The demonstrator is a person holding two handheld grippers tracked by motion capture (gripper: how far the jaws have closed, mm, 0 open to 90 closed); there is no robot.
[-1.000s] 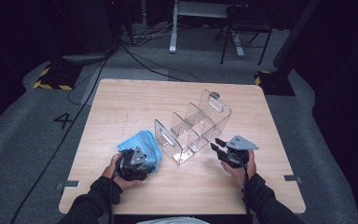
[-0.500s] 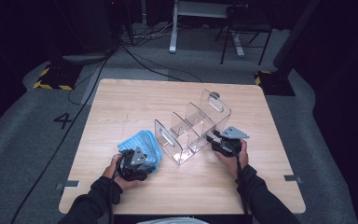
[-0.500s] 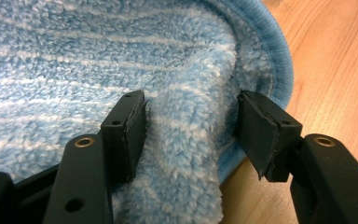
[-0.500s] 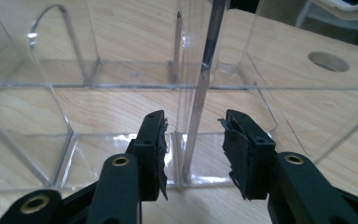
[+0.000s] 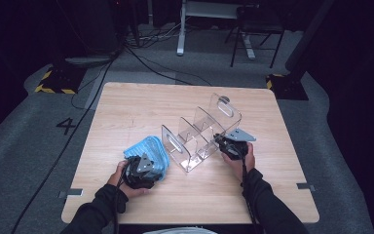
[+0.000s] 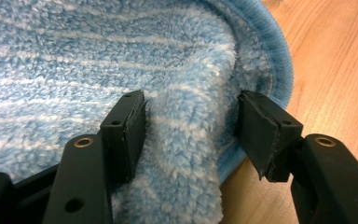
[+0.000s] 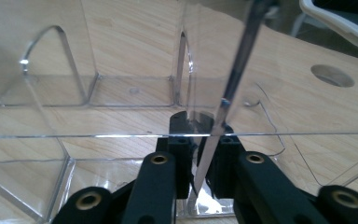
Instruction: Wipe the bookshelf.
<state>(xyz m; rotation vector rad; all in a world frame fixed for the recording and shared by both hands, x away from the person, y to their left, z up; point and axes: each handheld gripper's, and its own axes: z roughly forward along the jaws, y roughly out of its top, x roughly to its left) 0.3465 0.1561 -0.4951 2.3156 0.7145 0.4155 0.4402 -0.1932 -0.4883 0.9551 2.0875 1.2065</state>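
The clear plastic divider point(image 5: 202, 138) stands on the counter point(image 5: 126, 107), beside the blue fluffy cloth point(image 5: 148, 148). My right fingers point(image 7: 200, 163) have just been closing and now pinch its thin wall. I should hold steady so it won't slip. My left fingers point(image 6: 191, 126) sit spread around a cloth fold. A second ago, my right gripper was away from the divider.

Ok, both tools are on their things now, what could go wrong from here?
1. The right tool pinches one thin wall of the clear organizer by its edge; the smooth plastic could slip, or the organizer could swivel if pulled.
2. The left tool straddles a fold of the blue cloth, but the right pad looks clear of it. Lifting now may drop it.
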